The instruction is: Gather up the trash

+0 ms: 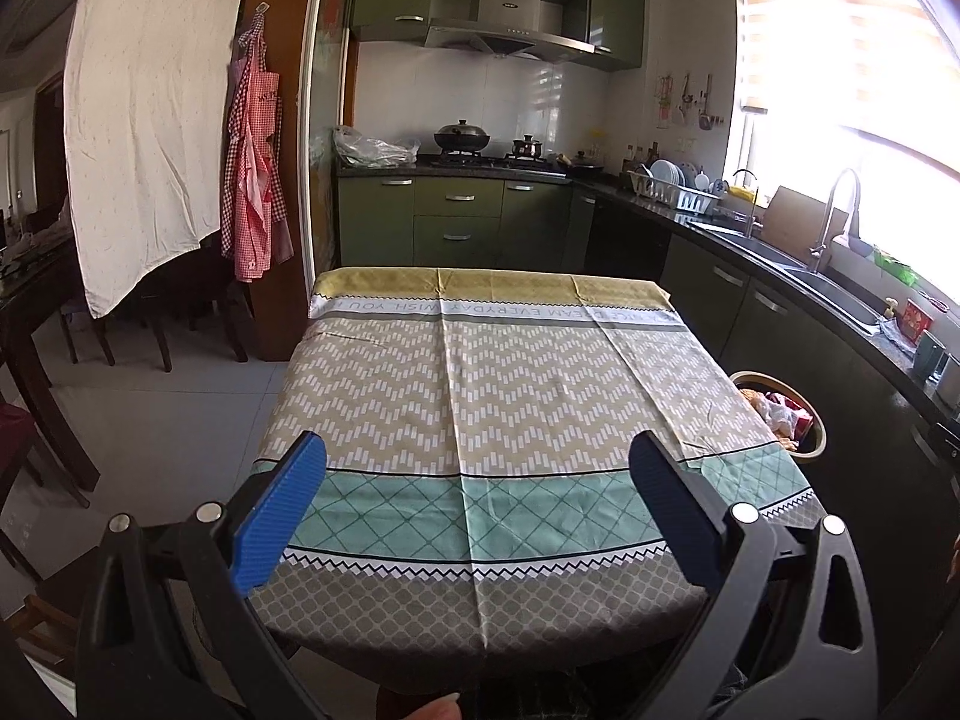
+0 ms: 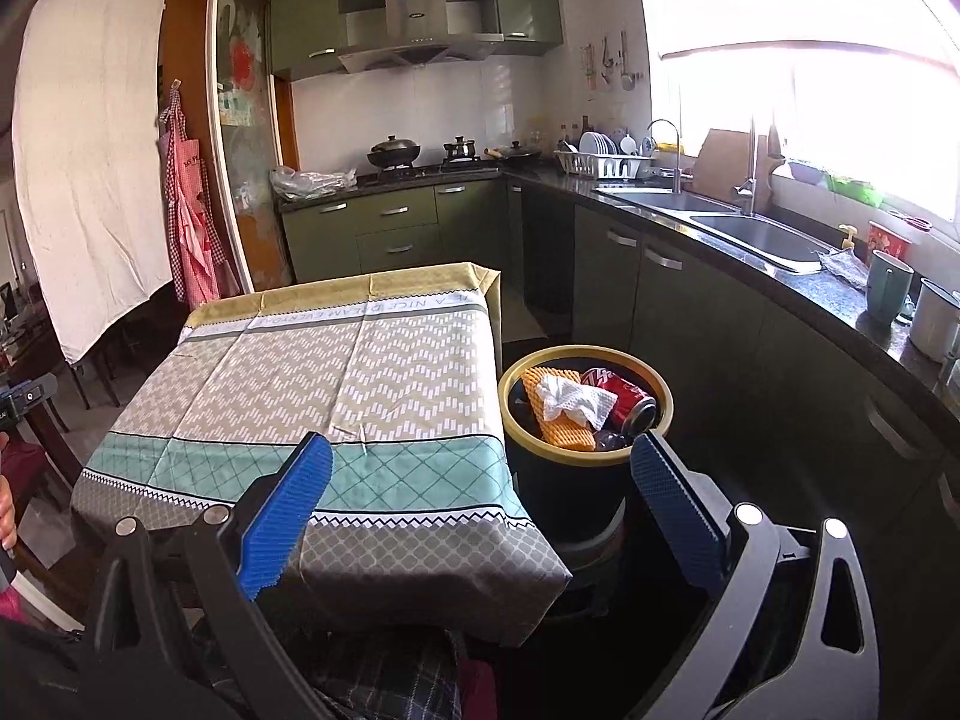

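Can in bin, mouth toward right gripper; both grippers' fingers wide, empty

Left gripper agape above tablecloth, bin (filled) beside

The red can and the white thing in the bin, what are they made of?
The can looks like thin metal: it is glossy, with a dark shiny round end. The white thing looks like soft paper, probably a tissue: it is matte and crumpled into folds. Both lie in the bin.
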### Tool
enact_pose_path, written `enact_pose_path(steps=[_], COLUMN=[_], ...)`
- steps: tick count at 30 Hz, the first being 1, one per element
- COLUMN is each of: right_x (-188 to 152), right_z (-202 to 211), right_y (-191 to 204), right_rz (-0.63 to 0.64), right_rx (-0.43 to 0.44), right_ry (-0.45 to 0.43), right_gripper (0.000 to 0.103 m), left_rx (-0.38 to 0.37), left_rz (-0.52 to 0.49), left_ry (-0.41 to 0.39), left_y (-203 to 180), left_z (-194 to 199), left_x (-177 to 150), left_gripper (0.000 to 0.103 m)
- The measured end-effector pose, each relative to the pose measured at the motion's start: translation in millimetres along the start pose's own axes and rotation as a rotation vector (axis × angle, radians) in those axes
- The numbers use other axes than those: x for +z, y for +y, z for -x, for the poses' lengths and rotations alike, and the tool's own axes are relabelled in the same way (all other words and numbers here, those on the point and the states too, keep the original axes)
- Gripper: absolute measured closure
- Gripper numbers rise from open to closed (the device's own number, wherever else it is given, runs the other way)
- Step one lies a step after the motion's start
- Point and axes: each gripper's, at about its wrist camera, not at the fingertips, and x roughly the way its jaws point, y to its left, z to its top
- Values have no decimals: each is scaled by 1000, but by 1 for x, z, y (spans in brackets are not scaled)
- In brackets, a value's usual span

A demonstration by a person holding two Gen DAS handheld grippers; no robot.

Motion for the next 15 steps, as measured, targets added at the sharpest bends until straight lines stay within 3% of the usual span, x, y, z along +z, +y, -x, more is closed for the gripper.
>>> enact_pose_path(steps=[15], right_x=[1], right_z=[4], right_y=[-1], right_rz=[-1], right_rx=[-1], right_ry=[-7], right_gripper=[5], left_rx=[-7], left_rz=[0], left_ry=[-28], left_y=[-2], left_z=[8], left_x=[0], left_gripper=[7])
